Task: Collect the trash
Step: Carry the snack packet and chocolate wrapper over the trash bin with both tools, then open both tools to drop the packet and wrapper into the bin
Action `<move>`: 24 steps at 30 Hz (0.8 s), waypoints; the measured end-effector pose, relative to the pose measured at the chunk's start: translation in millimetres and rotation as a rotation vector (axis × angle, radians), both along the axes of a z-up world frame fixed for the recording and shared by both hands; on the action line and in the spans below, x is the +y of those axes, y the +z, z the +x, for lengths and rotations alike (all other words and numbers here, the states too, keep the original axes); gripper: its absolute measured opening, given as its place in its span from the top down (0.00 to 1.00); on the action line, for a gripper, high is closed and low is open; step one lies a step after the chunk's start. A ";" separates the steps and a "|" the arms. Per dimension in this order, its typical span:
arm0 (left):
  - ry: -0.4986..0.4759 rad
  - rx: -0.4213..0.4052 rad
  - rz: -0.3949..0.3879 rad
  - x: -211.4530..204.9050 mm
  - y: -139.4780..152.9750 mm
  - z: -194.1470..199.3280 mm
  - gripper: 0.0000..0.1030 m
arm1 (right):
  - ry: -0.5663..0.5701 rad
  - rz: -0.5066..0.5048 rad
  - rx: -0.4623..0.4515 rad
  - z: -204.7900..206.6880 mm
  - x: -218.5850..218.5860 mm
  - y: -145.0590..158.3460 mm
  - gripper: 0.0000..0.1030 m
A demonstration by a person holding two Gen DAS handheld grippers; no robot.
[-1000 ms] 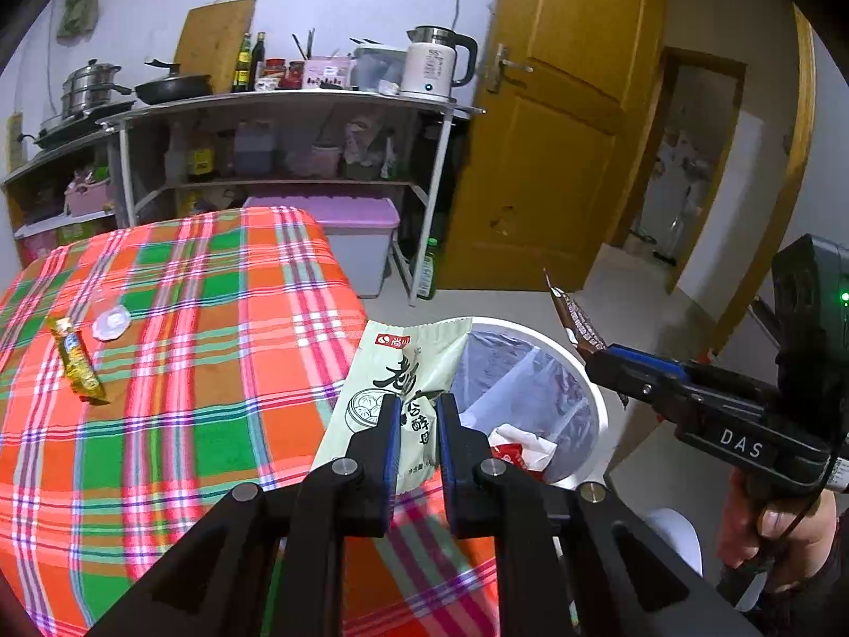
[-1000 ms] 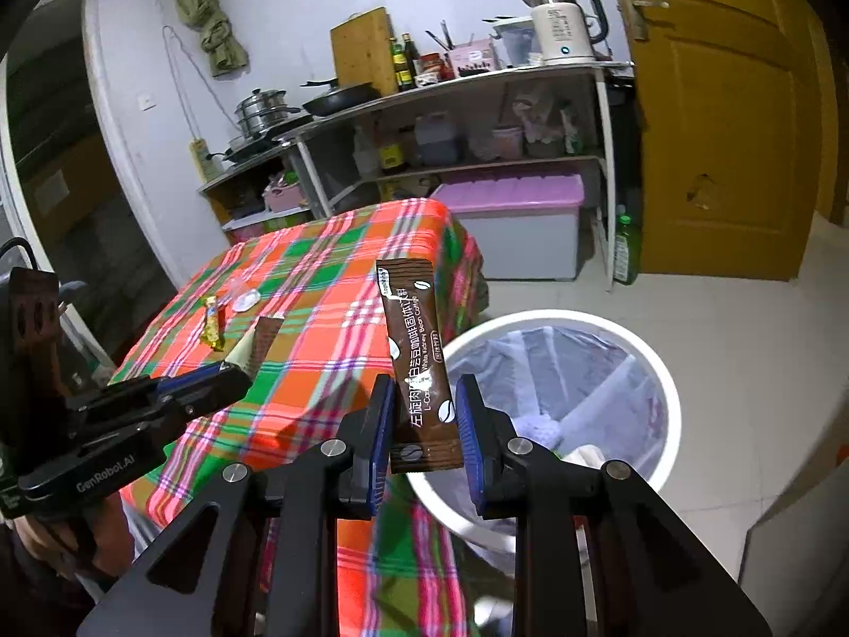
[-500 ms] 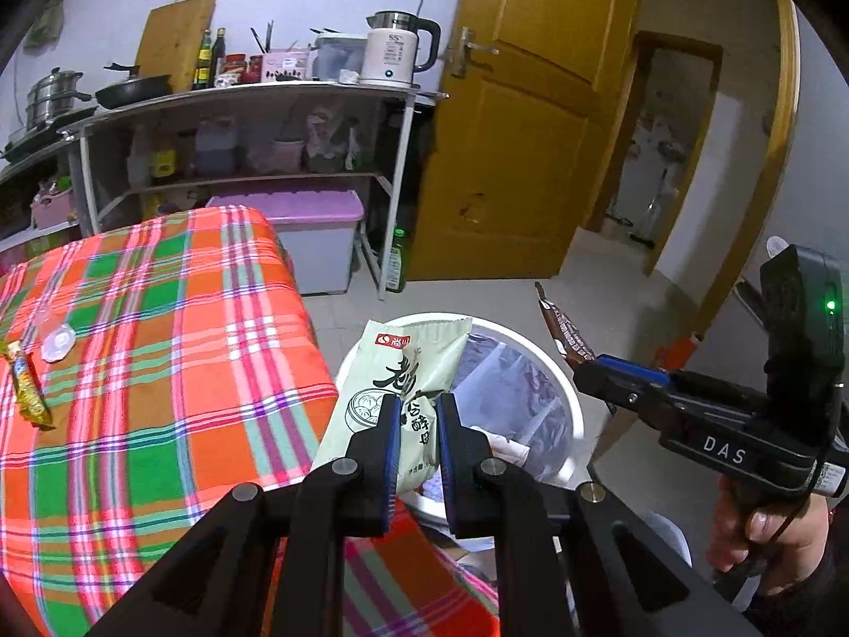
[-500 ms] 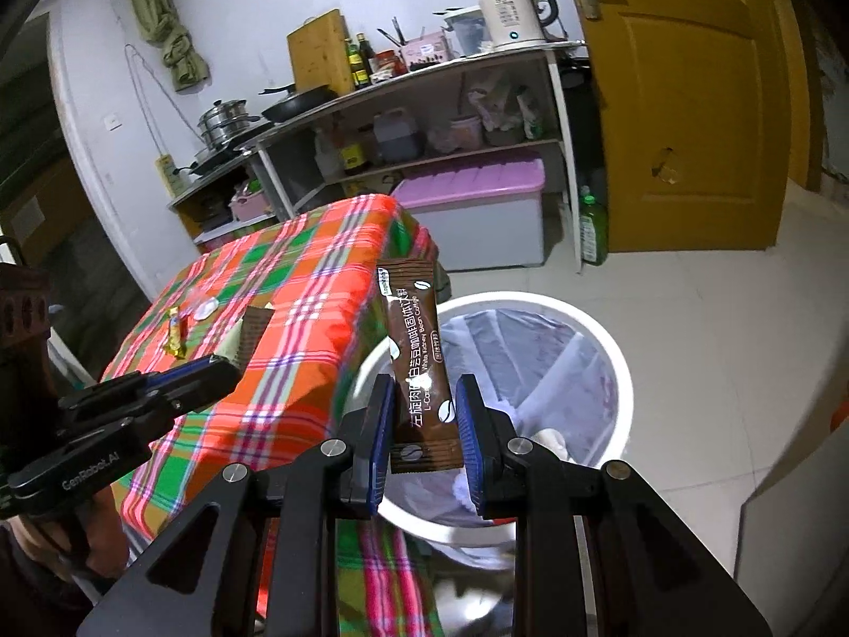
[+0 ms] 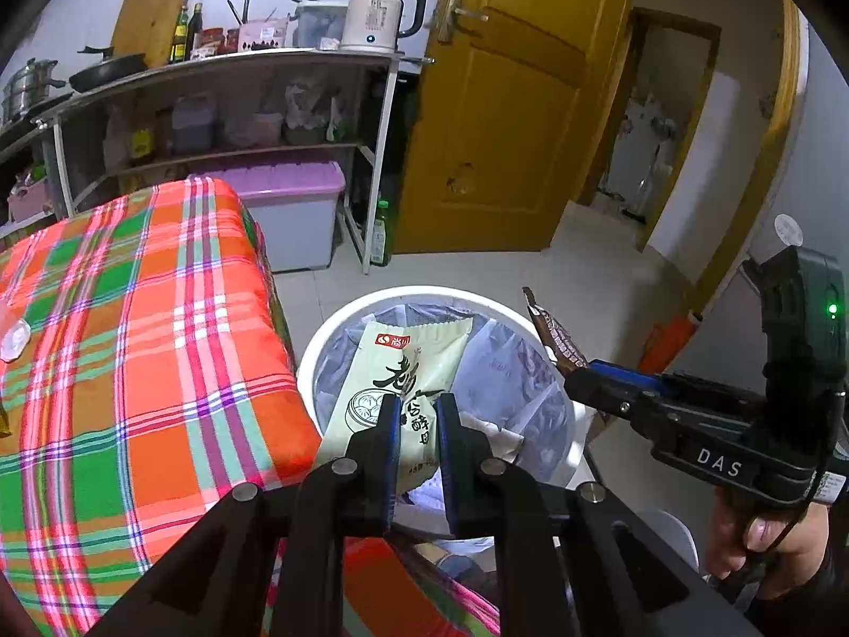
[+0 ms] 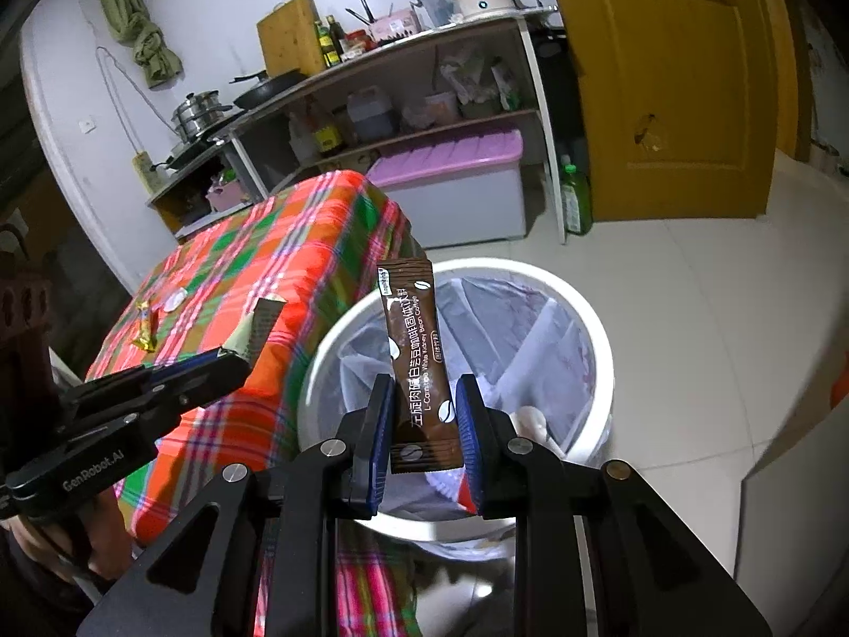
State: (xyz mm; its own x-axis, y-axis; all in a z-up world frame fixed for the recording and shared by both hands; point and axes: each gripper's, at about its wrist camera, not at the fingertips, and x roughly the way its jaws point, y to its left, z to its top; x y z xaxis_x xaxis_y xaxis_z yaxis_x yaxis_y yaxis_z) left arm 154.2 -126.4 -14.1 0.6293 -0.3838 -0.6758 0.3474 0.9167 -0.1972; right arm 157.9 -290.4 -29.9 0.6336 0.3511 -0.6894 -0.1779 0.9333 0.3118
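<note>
Only the right view shows the yellow wrapper (image 6: 143, 330); each tool clamps a packet.

Dim, cool indoor light falls evenly with soft shadows, while strong fisheye bending and black vignetting ring both views, the fingers (image 5: 390, 440) are sharp, and the tablecloth (image 6: 297, 339) left of them is slightly blurred.

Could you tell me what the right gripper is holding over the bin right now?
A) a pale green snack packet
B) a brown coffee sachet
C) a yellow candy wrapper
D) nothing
B: the right gripper is clamped on the lower end of a brown coffee sachet, which stands upright above the bin; the left gripper holds the pale green packet.
</note>
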 end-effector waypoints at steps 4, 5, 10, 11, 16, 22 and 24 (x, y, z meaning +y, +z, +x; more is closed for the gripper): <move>-0.006 0.026 0.007 -3.1 -9.3 7.6 0.87 | -0.002 -0.002 0.030 5.0 -1.8 -10.6 0.76; -0.008 0.032 0.009 -3.9 -11.2 9.7 0.87 | 0.000 -0.003 0.040 7.0 -1.9 -14.1 0.76; -0.010 0.070 0.017 -7.8 -24.1 21.3 0.87 | 0.001 -0.006 0.075 12.6 -3.0 -26.8 0.75; -0.010 0.074 0.021 -9.1 -25.8 22.2 0.87 | 0.000 -0.009 0.086 14.6 -3.2 -30.1 0.75; -0.013 0.099 0.030 -16.2 -34.7 30.5 0.87 | -0.001 -0.016 0.123 17.3 -3.8 -41.1 0.75; -0.005 0.137 0.023 -17.4 -43.4 37.8 0.77 | -0.012 -0.019 0.144 19.6 -7.8 -49.2 0.74; -0.003 0.138 0.019 -15.8 -42.7 38.0 0.77 | -0.016 -0.016 0.139 19.5 -9.2 -47.1 0.73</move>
